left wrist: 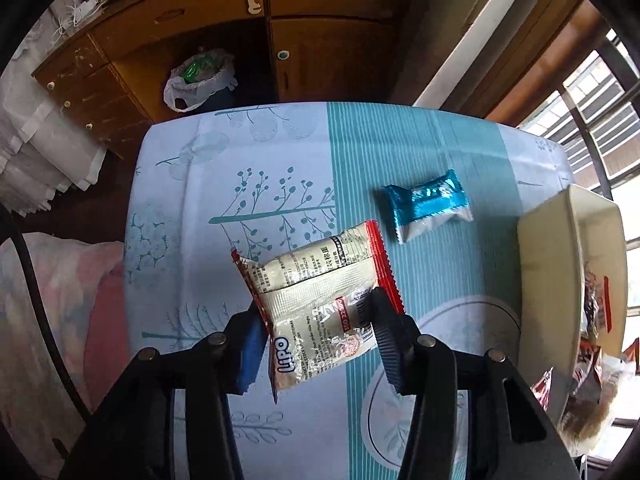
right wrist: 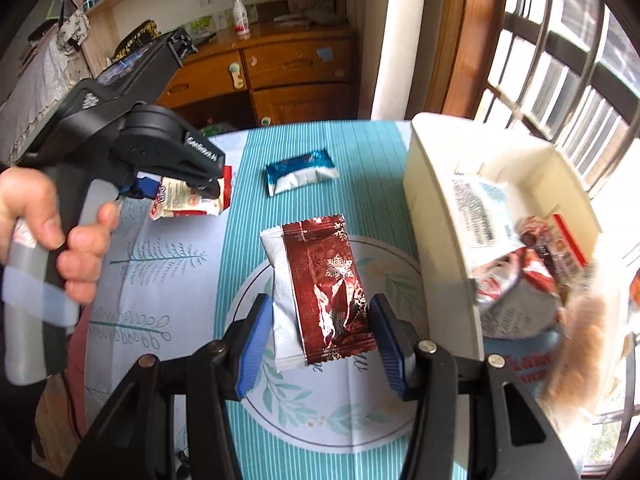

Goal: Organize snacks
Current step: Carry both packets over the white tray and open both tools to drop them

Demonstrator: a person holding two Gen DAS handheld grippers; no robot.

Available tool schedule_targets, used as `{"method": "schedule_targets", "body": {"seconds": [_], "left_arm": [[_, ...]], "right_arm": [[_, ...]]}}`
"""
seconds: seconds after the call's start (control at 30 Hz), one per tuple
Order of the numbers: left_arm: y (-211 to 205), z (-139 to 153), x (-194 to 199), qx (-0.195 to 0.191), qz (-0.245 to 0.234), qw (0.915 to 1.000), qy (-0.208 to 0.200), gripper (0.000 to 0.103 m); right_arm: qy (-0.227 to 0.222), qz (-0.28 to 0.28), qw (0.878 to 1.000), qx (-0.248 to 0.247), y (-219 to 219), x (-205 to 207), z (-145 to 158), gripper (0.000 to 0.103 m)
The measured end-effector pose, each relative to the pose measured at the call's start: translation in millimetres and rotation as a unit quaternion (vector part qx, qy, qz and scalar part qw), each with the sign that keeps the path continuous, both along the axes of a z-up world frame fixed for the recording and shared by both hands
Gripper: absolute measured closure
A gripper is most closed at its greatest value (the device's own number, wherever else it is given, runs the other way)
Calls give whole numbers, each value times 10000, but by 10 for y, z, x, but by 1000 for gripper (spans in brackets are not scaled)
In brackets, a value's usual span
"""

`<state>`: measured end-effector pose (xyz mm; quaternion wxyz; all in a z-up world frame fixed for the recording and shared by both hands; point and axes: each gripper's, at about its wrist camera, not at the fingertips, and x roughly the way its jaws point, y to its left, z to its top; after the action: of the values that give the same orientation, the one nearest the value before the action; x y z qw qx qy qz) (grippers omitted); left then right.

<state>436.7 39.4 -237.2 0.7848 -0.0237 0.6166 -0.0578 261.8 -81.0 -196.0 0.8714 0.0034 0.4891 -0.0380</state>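
A cream, red-edged foil snack packet (left wrist: 320,304) is clenched in the left tool (left wrist: 316,336), a dark red foil packet (right wrist: 324,292) in the right tool (right wrist: 320,336), both above the table (left wrist: 400,144); delivery into the cream plastic bin (right wrist: 436,216) at the table's right edge is judged next

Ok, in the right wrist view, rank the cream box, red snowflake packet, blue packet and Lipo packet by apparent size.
1. cream box
2. red snowflake packet, though enlarged by nearness
3-4. blue packet and Lipo packet: alike; Lipo partly hidden.

A home bedroom: wooden dresser (left wrist: 328,40), bedding (left wrist: 60,280), barred window (right wrist: 560,60).
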Motion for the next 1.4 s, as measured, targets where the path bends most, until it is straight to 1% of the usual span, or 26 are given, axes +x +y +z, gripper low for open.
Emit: {"method": "schedule_targets", "body": {"seconds": [0.23, 0.43, 0.67, 0.77, 0.9, 1.03, 1.2, 1.4], "left_arm": [[-113, 569, -534, -295, -408, 9981, -343, 55], [-386, 984, -928, -423, -734, 9945, -612, 55], [-874, 1407, -1183, -620, -1064, 9882, -912, 55], [-1133, 1533, -1233, -740, -1096, 9855, -1062, 55], [-1511, 1615, -1252, -967, -1072, 9834, -1102, 55], [-1892, 1628, -1267, -1201, -1134, 9790, -1197, 55], [-2295, 1508, -1227, -1404, -1166, 9761, -1178, 55], [-2628, 1321, -1148, -1401, -1161, 9774, -1073, 53]], "right_arm": [[-494, -189, 9983, -230, 23, -360, 390, 52], [-885, -338, 9950, -321, -98, -673, 687, 52], [-1235, -449, 9907, -358, -504, -797, 917, 52], [-1230, -453, 9907, -374, -755, -781, 963, 52], [-1209, -409, 9911, -389, -1124, -769, 1037, 52], [-1159, -302, 9921, -366, -1473, -723, 1049, 52], [-1111, -190, 9929, -368, -1893, -639, 996, 51], [-1104, -148, 9933, -318, -2291, -553, 898, 51]]}}
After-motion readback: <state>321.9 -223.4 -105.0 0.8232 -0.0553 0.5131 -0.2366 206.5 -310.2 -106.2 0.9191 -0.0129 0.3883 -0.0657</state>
